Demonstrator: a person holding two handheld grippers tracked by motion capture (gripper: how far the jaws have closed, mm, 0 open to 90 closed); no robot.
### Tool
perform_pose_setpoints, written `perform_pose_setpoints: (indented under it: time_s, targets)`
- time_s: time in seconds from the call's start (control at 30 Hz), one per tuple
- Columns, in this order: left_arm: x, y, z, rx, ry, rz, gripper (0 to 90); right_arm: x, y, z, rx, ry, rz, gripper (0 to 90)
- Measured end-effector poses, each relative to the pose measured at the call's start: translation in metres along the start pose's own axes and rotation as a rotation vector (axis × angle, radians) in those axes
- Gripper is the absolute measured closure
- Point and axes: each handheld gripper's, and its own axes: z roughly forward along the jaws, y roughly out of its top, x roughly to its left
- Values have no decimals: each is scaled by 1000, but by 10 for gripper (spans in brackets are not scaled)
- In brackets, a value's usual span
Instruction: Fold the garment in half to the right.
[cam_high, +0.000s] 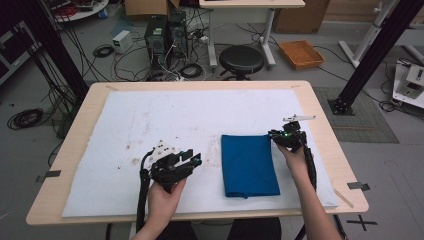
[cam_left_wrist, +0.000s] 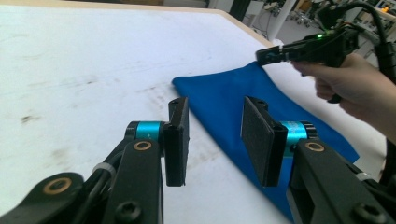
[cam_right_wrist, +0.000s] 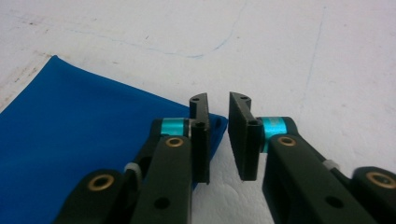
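Left gripper (cam_high: 196, 157) and right gripper (cam_high: 274, 135), jaws apart, apparently empty

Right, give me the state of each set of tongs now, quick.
Left tongs: open, holding nothing, beside the blue cloth.
Right tongs: open, narrow gap, nothing gripped, at the cloth's far right corner.

From above, my room is dim and even, with soft shadows. White mat (cam_high: 150, 125) is bright, near glare in my gripper views. Close jaws slightly soft; far background blurred.
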Motion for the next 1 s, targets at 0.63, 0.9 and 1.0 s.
perform_pose_setpoints:
  time_s: [0.63, 0.9, 1.0]
  targets:
    - [59, -10, -63, -118, 138, 36, 507, 47, -108, -94, -41, 199, 79, 625]
    - [62, -16, -61, -116, 145, 32, 487, 51, -119, -95, -4, 229, 45, 898]
    - [62, -18, -58, -107, 145, 38, 486, 52, -119, -97, -12, 204, 33, 900]
